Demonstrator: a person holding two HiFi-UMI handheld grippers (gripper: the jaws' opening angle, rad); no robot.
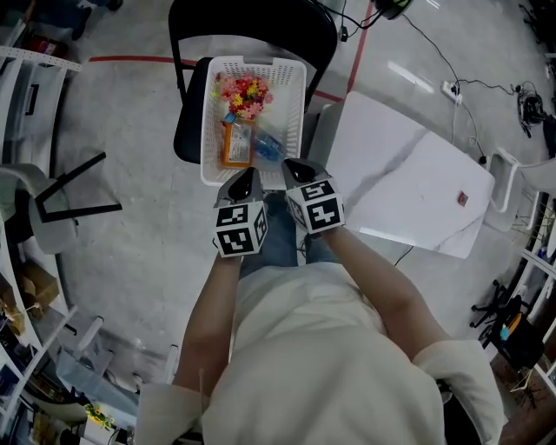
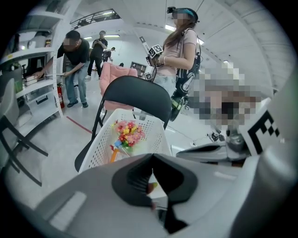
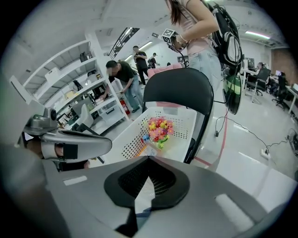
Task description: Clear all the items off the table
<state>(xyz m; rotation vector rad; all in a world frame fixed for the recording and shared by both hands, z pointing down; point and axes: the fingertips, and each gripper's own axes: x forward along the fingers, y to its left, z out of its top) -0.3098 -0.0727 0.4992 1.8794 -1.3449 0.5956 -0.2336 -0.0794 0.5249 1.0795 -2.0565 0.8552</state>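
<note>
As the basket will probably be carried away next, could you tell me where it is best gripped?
Grip the basket by its thin upright rim on the near short side, coming from above: the top is open, the flowers sit towards the far end, and the back of the chair blocks that side.

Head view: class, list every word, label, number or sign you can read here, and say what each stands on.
No text can be read in this view.
Orange packet in the white basket: print too small to read.
Red label on the white table: too small to read.
Marker cubes: black-and-white squares only, no letters.
</note>
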